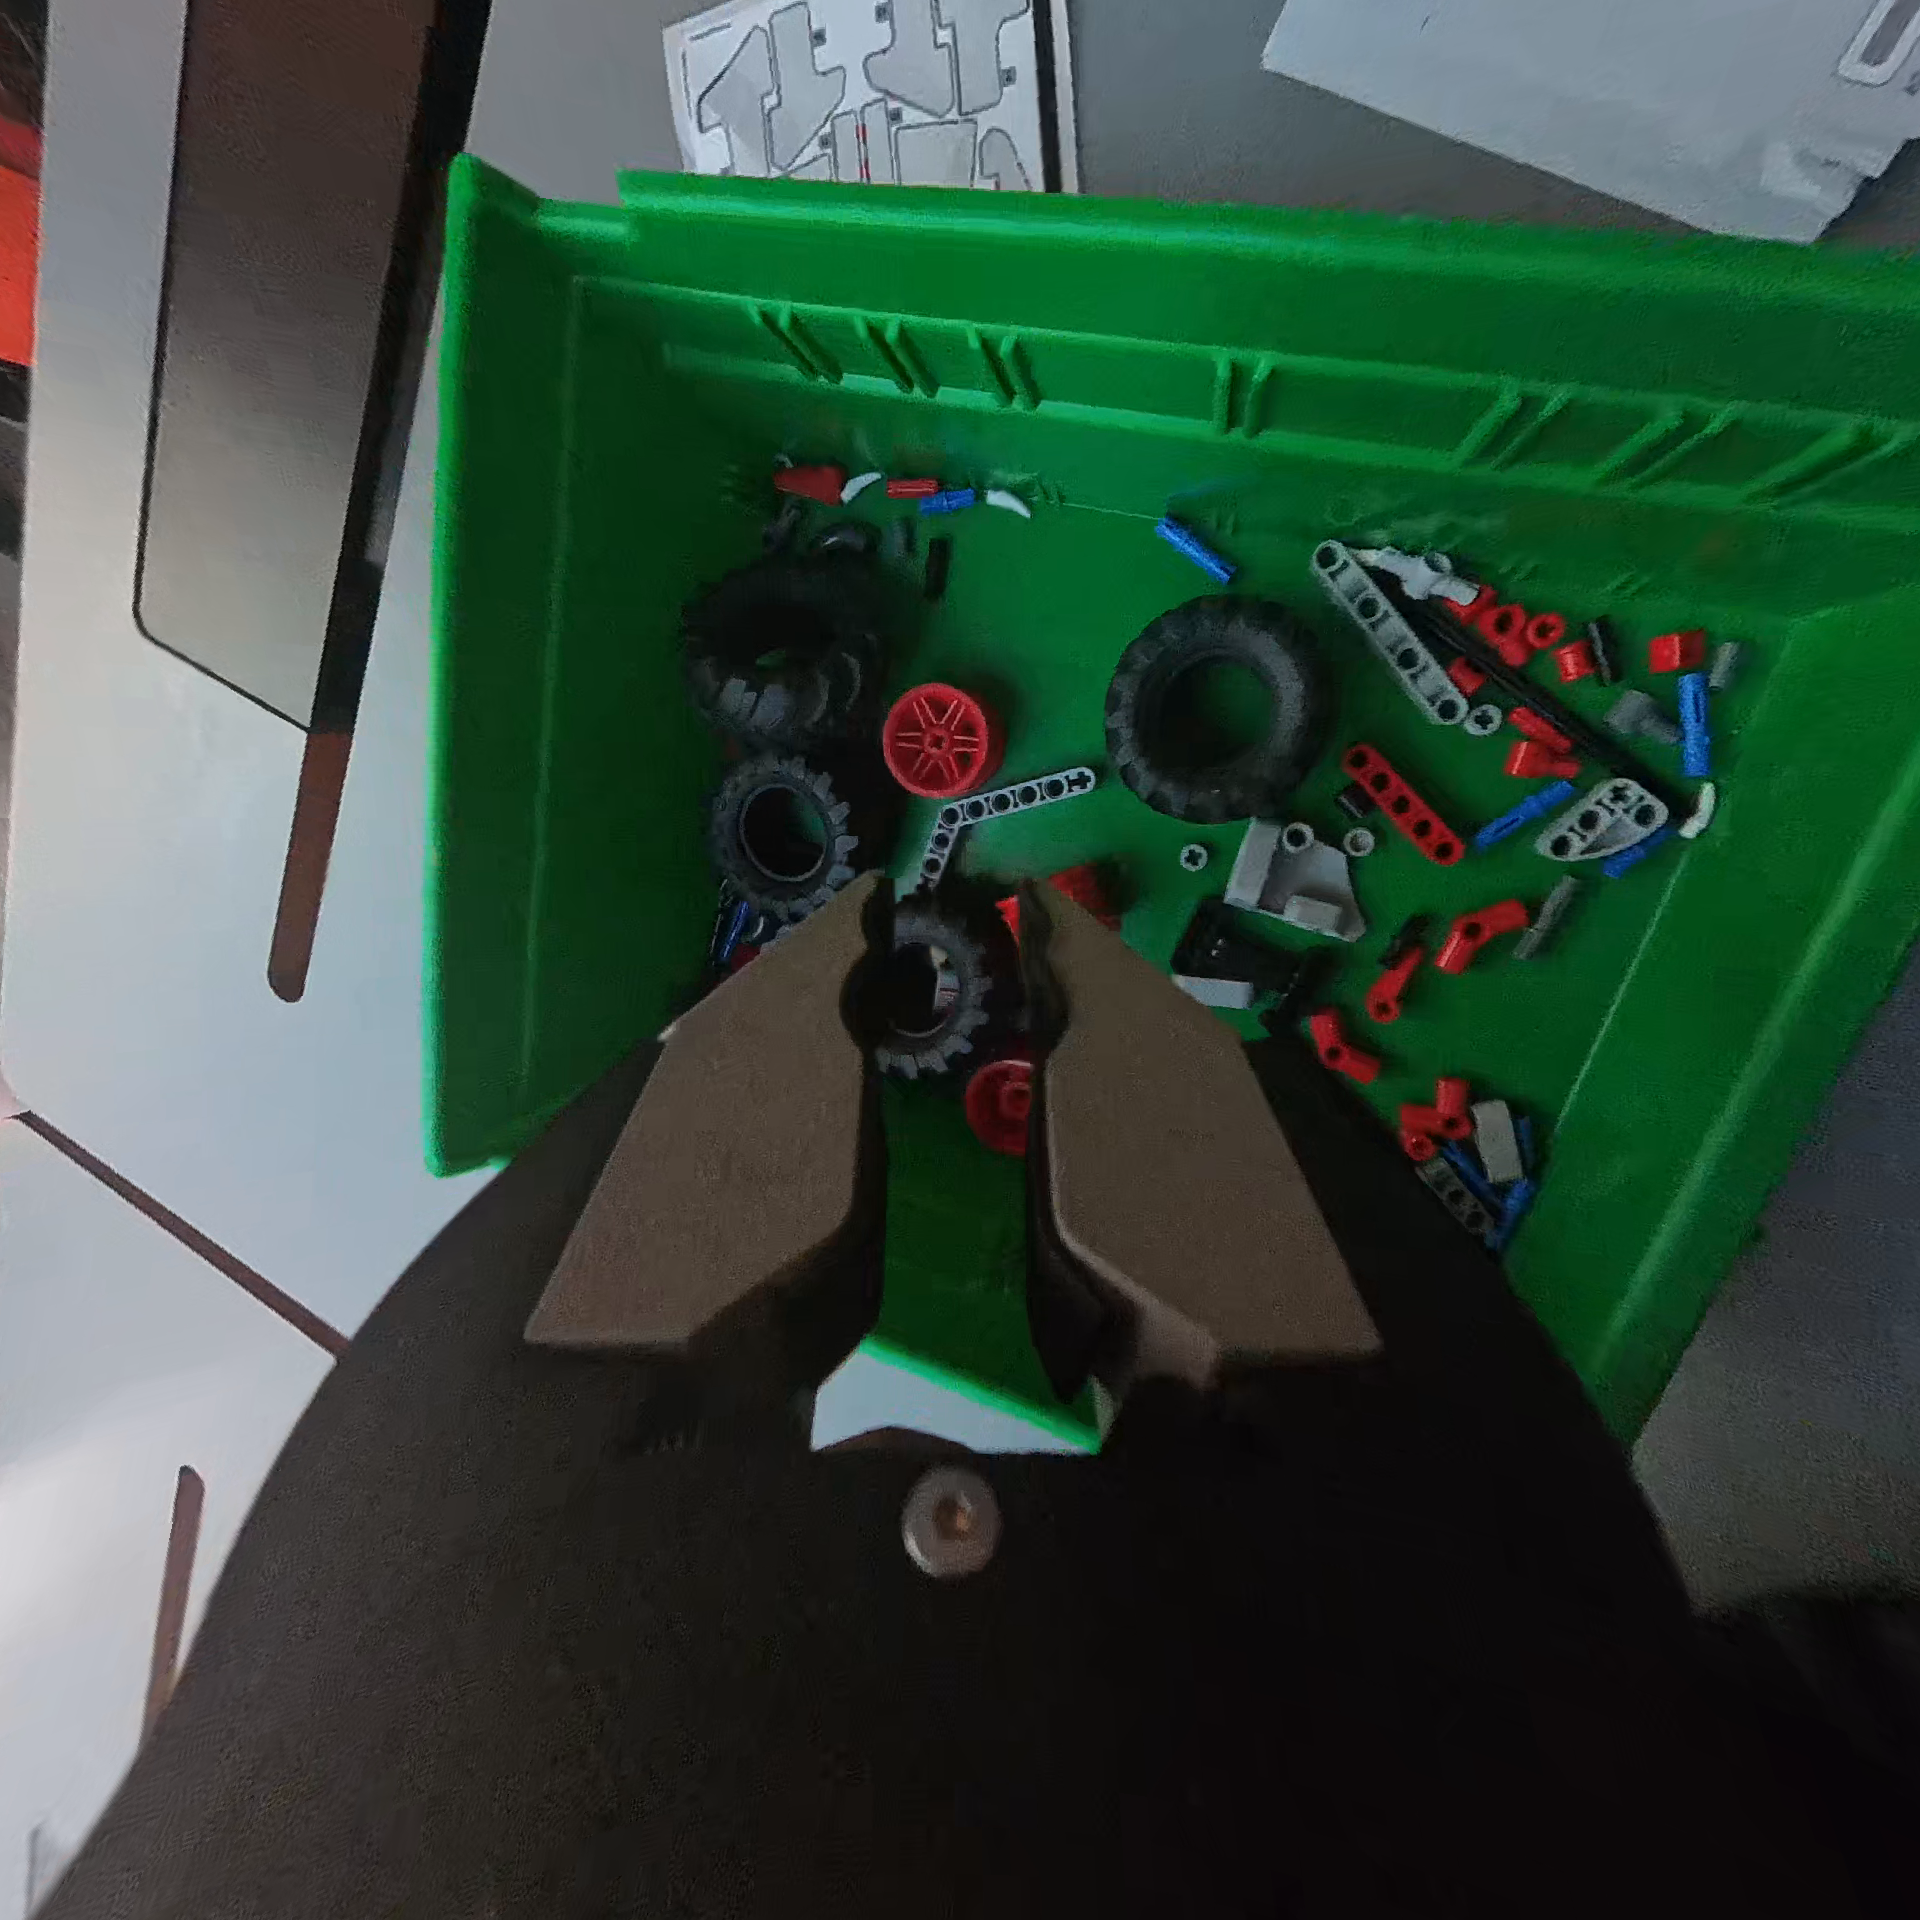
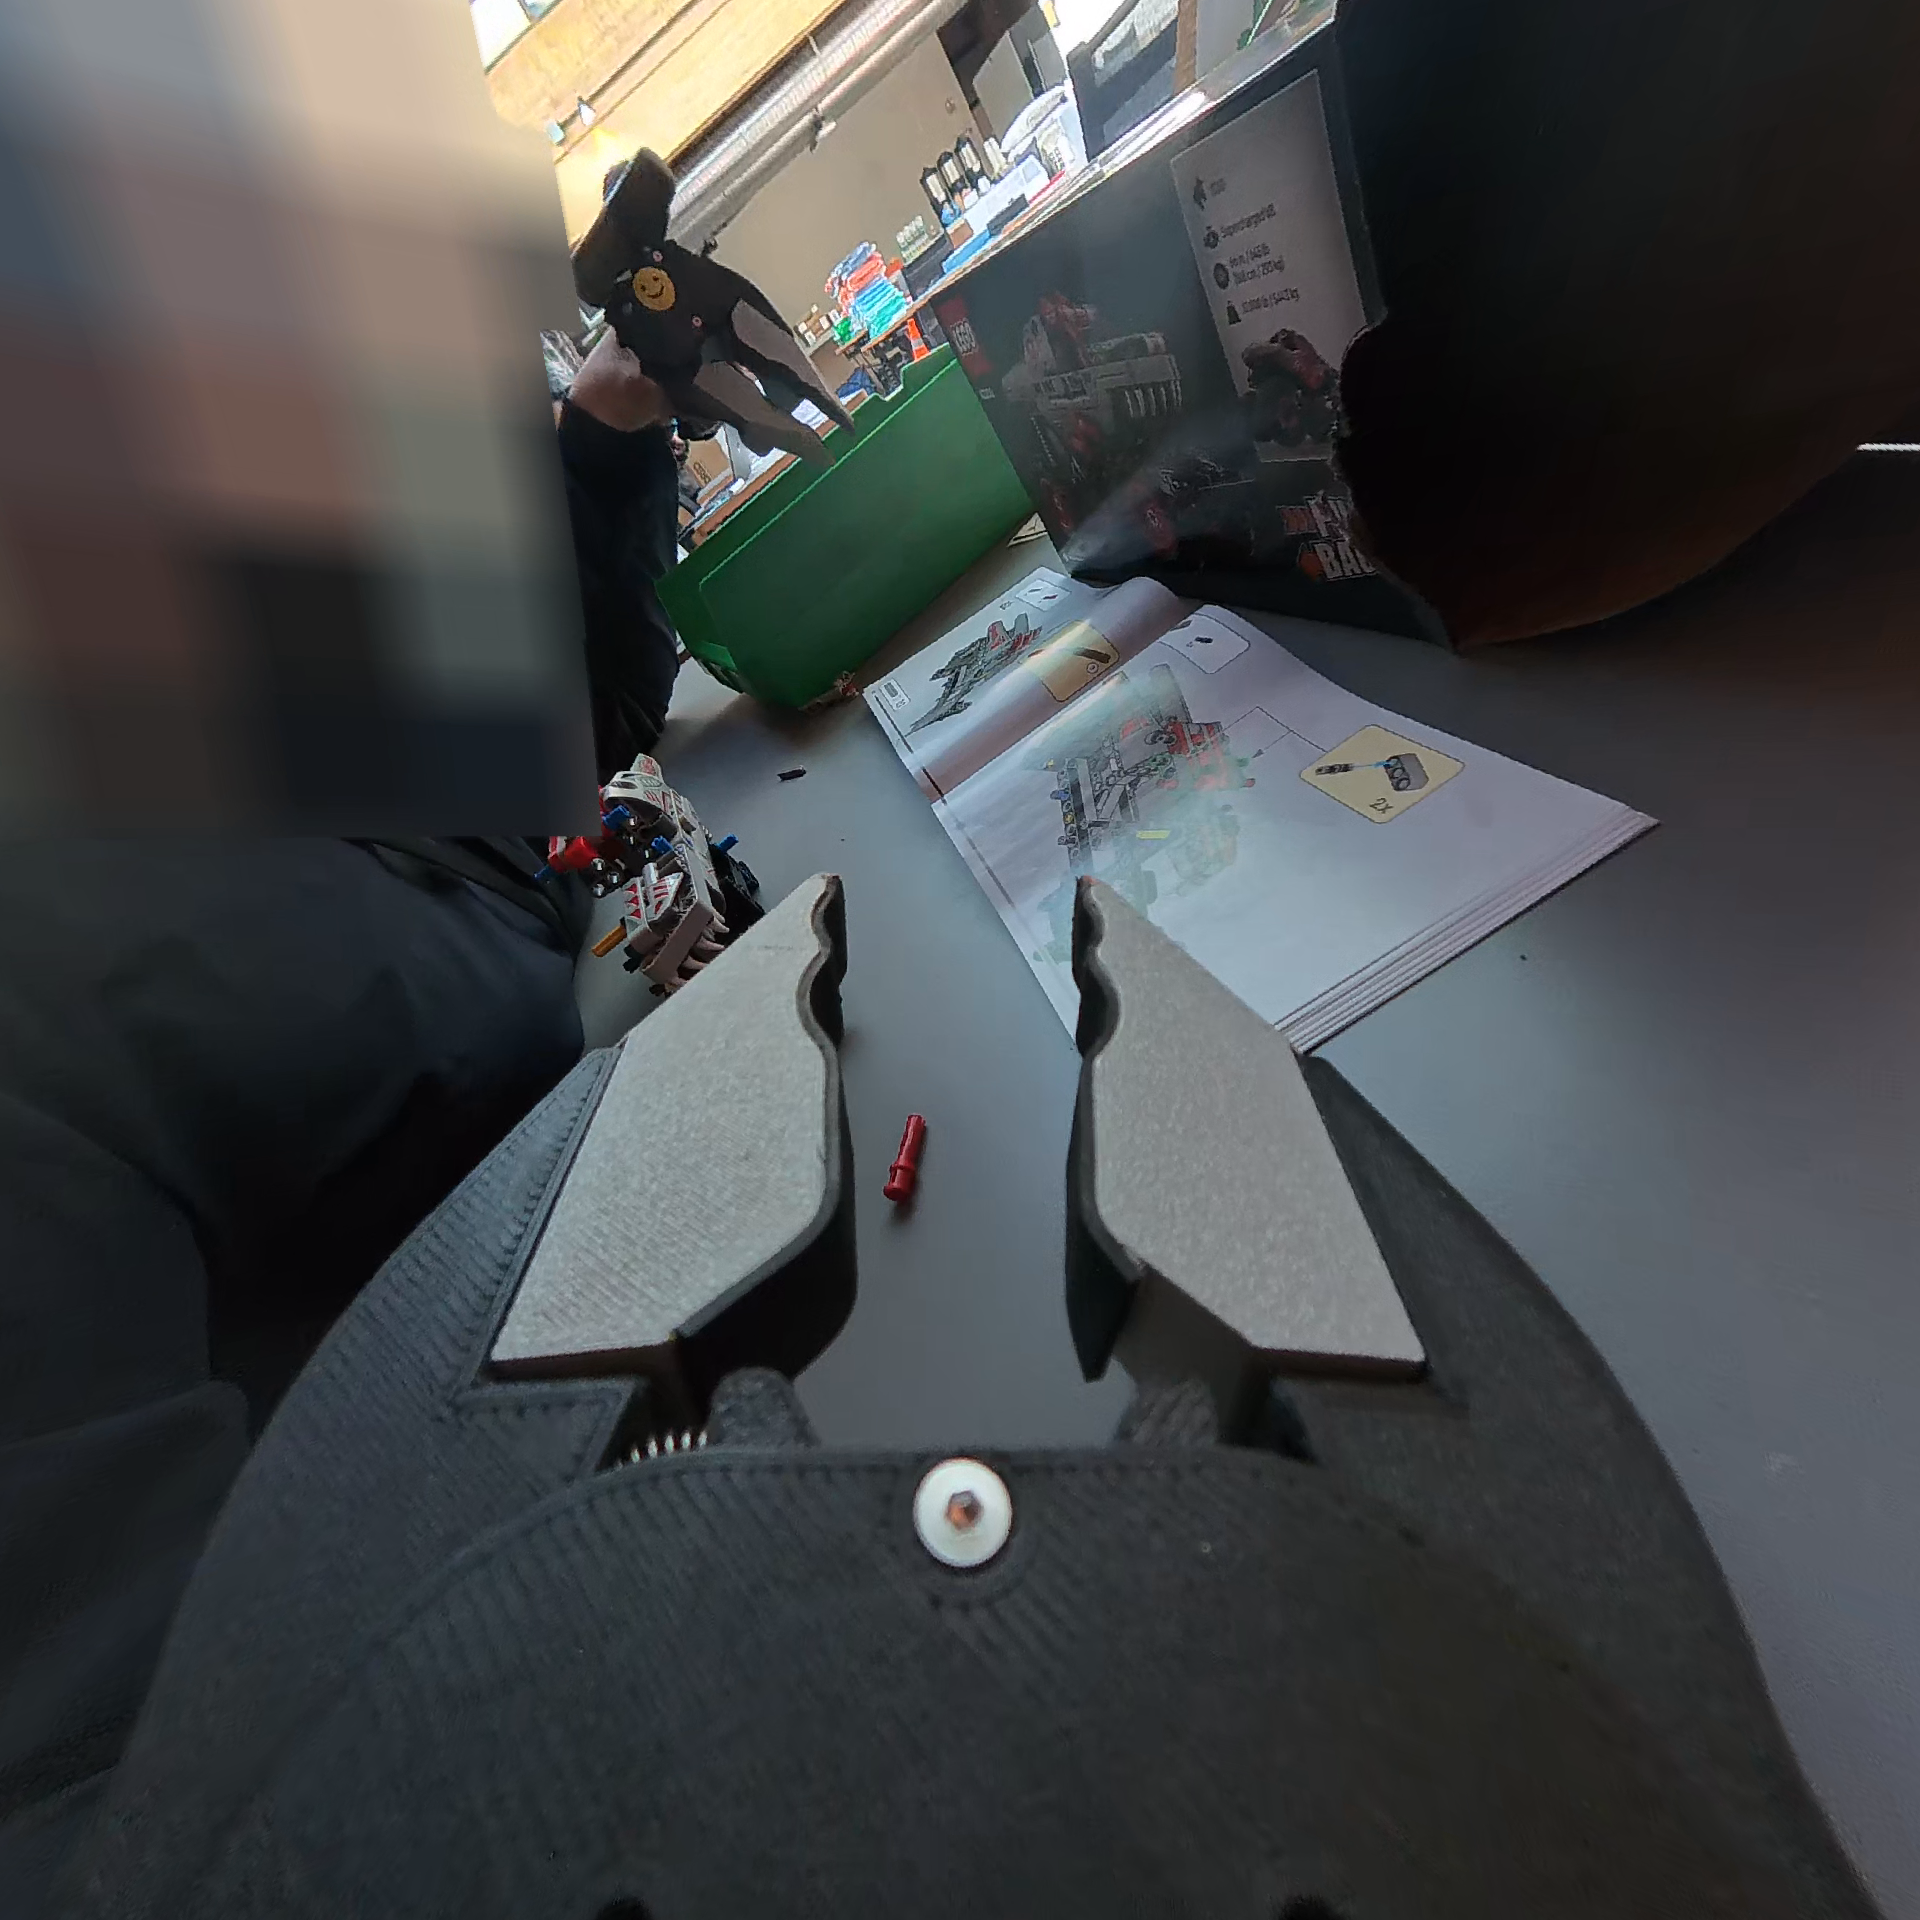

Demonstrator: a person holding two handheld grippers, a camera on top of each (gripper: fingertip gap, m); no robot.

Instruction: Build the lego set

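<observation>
A green bin [image 1: 520,727] holds loose Lego parts: two large black tyres [image 1: 1210,707], small black tyres, a red wheel hub [image 1: 940,738], grey beams, and red and blue pins. My left gripper [image 1: 956,904] hangs over the bin with its jaws partly open. A small black tyre [image 1: 925,992] shows in the gap between them; red parts show between it and the right finger. The left gripper also shows in the right wrist view [image 2: 821,436], above the bin [image 2: 862,540]. My right gripper [image 2: 956,888] is open, low over the dark table, with a red pin [image 2: 904,1158] lying between its fingers.
A partly built grey and red model [image 2: 660,883] stands on the table to the left. An open instruction booklet [image 2: 1247,810] lies ahead on the right, the set's box [image 2: 1174,395] behind it. A sticker sheet [image 1: 873,94] lies behind the bin. A person's dark sleeve [image 2: 260,1039] fills the left.
</observation>
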